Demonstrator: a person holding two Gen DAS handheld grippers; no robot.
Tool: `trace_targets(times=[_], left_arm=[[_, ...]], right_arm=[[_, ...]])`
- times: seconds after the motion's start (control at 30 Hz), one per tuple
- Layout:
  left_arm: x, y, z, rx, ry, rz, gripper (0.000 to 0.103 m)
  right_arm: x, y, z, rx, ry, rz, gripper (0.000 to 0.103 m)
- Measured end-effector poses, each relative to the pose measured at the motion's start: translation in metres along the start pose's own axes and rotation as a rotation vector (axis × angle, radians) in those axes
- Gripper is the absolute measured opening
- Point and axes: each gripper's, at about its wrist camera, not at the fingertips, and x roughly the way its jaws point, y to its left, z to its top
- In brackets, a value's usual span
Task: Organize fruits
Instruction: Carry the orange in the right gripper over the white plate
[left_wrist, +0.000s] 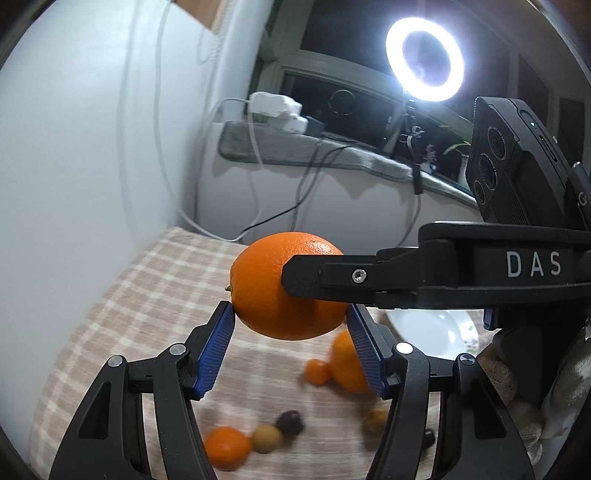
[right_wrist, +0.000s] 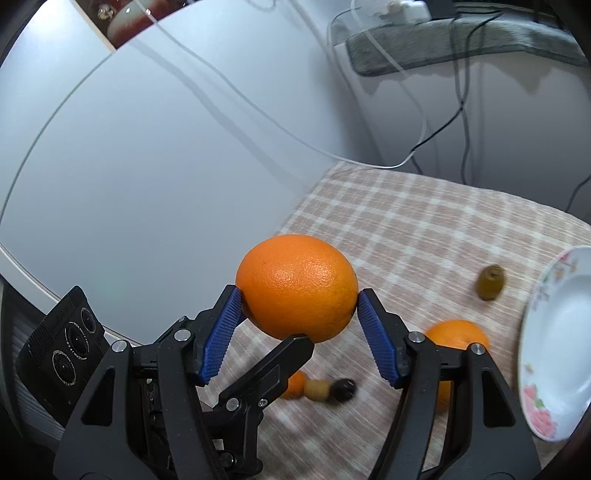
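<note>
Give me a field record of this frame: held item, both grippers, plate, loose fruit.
held: large round orange, lifted above the checked beige cloth
left gripper: jaws against the orange's sides
right gripper: jaws against the same orange
plate: white floral-rimmed plate, nothing visible on it
loose on cloth: second orange, small green-brown fruit, row of three small fruits

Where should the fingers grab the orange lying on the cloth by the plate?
Grip across its widest middle, coming straight down. The loose orange is round and rests on the checked cloth, so only its top is open. Stay clear of the plate on one side and the small fruit right beside it.
</note>
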Motion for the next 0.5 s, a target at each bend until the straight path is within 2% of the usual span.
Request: trace_targets(times=[0.5], left_arm=[[0.025,-0.086,-0.012,0.082,0.063,-0.117,0.063]], right_arm=[[-0.079,-0.070,-0.030,0.096,-0.056,-0.078,0.068]])
